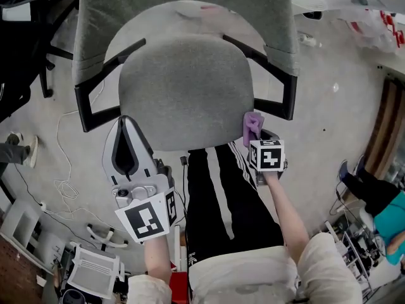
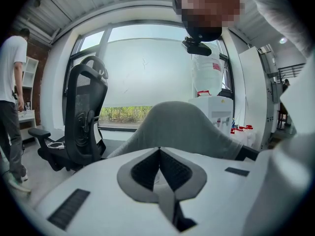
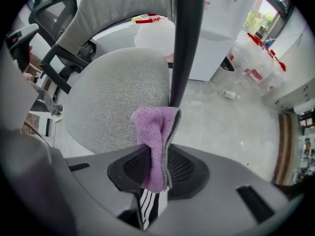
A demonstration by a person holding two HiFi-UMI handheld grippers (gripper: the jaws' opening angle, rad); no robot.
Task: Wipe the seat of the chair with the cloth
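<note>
The grey fabric chair seat fills the middle of the head view, with black armrests on both sides. A folded purple cloth sticks up from my right gripper, which is shut on it just off the seat's near right edge. In the right gripper view the cloth hangs between the jaws, with the seat beyond it and a black armrest post just behind. My left gripper is at the seat's near left edge, shut and holding nothing.
A black mesh chair and a standing person are to the left. White cables and a white rack lie on the floor at lower left. Plastic bags are at upper right, and another person is at right.
</note>
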